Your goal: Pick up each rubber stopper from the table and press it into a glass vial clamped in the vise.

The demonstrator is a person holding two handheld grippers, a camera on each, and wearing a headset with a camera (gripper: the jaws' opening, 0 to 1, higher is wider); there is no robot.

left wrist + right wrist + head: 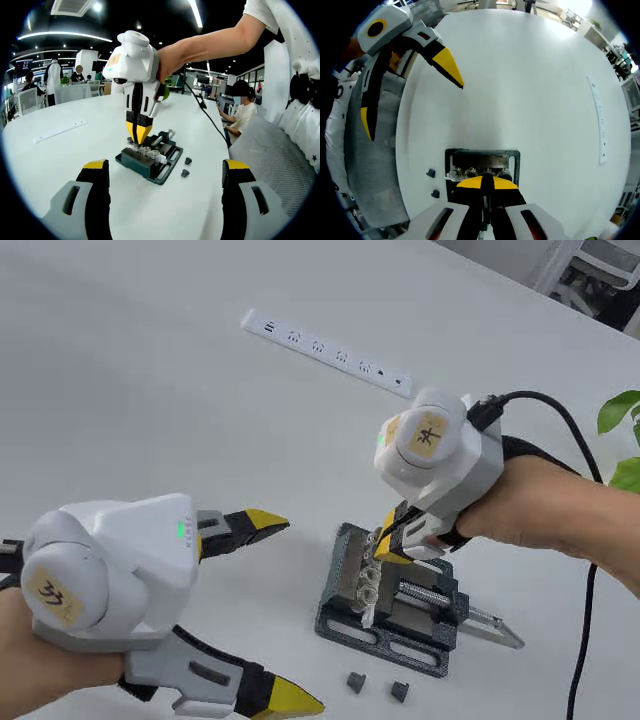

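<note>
A dark grey vise [392,625] [131,159] [482,154] stands on the white table with a row of clear glass vials [369,585] [148,150] [470,173] clamped in it. My right gripper [385,540] [139,134] [487,182] points straight down over one end of that row, its yellow tips together just above or on a vial; I see nothing between them. Two dark rubber stoppers [355,681] [399,691] [188,160] [430,173] lie on the table beside the vise. My left gripper [282,612] [165,166] [410,80] hovers open and holds nothing, a short way from the vise.
A white power strip [325,348] [59,131] [600,120] lies further out on the table. A black cable [582,570] trails from the right gripper. Green plant leaves [622,435] reach in at the right edge. A mesh chair [280,160] stands by the table.
</note>
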